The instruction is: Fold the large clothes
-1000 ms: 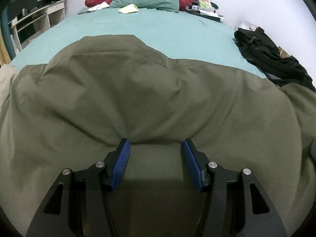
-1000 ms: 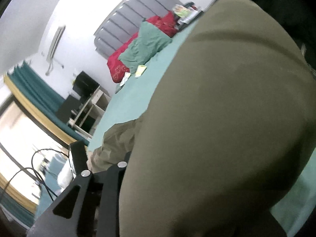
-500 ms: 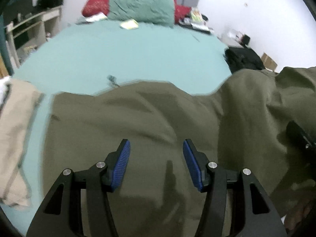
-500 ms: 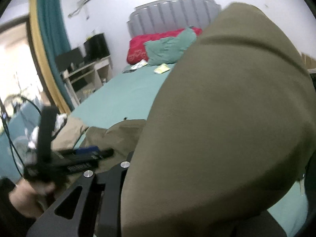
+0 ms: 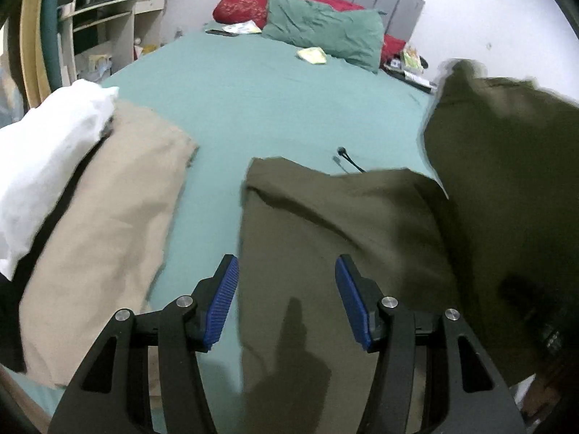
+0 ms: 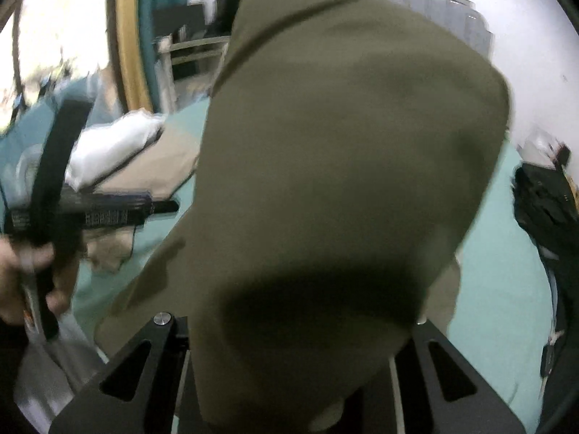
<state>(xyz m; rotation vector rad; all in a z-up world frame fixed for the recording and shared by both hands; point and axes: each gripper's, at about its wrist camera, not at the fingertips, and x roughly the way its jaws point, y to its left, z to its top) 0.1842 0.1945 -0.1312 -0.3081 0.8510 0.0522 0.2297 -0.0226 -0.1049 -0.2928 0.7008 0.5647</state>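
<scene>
A large olive-green garment (image 5: 343, 224) lies partly on the teal bed (image 5: 271, 101). Its right side is lifted in the air (image 5: 506, 166). My left gripper (image 5: 286, 296) is open and empty, just above the garment's near left edge. In the right wrist view the olive garment (image 6: 343, 162) drapes over my right gripper and hides its fingers; the cloth hangs from it, lifted off the bed. My left gripper (image 6: 108, 209) shows there at the left, held by a hand.
A folded beige cloth (image 5: 105, 217) and a white bundle (image 5: 47, 152) lie at the bed's left. Pillows (image 5: 322, 29) and small items sit by the headboard. A black cable (image 5: 347, 159) lies mid-bed. A black bag (image 6: 542, 202) lies at the right. Shelves (image 5: 108, 25) stand far left.
The right gripper has lifted the garment's right side and carried it leftward, baring much of the bed. The left gripper has moved left to the garment's left edge, still open.
</scene>
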